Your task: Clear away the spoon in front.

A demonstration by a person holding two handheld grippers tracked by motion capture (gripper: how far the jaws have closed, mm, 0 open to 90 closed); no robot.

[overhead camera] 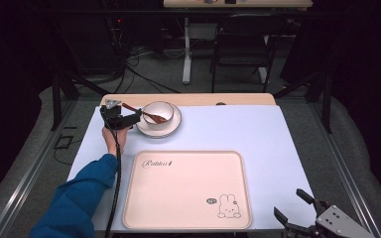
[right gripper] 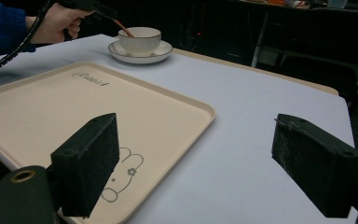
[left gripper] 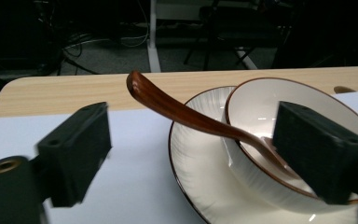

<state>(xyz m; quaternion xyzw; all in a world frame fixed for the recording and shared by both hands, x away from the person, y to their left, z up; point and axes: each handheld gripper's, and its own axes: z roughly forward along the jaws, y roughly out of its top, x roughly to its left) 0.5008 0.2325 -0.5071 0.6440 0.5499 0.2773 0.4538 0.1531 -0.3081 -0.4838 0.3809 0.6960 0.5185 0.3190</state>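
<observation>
I am at the reaching step: my left tongs sit at the far left corner of the worktop, lined up on the glossy brown wooden spoon that leans in the white ceramic bowl with a brown rim. That bowl stands on a ribbed white saucer near the far edge. In the left gripper view the spoon's handle rises between my 2 black jaws, which stand wide and touch nothing; they hold nothing yet. I judge the next move calls for closing squarely across the handle, well above the bowl's rim, without nudging bowl or saucer. My left hand is stretched forward, sleeve angled up from the near edge, tongs pointing right and roughly level. The cream plastic tray with a rabbit drawing lies at the near middle. My right tongs rest at the near right corner, jaws spread wide over bare worktop, gripping nothing.
</observation>
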